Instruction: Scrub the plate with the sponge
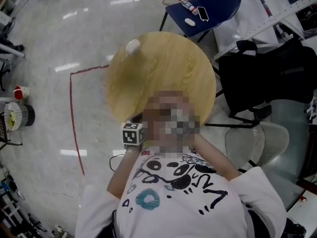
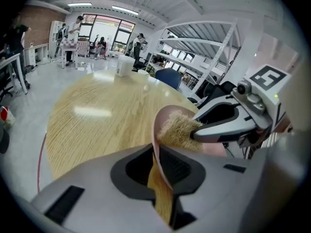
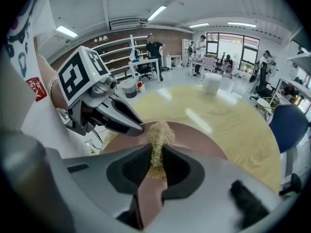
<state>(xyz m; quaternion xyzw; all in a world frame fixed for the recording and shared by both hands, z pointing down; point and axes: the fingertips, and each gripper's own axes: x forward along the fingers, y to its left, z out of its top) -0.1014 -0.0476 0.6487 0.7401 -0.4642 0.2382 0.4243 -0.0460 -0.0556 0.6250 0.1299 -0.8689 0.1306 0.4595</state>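
Round wooden counter (image 1: 163,68) fills the middle. At its near side is the plate (image 3: 194,137), pink, smooth and shallow, its rim clamped between the left gripper (image 2: 156,165)'s narrow jaws. The right gripper (image 3: 156,161) has its jaws squeezed on the sponge (image 3: 159,131), a ragged, tan, fibrous tuft that touches the plate's face.

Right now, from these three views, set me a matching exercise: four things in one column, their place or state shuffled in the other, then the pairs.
1. left tongs
2. right tongs
3. white cup
4. blue chair

A. shut on the sponge
B. stands near the round table's far edge
C. shut on the pink plate's rim
D. beyond the table, small items on its seat

Pairs: 1-C, 2-A, 3-B, 4-D.
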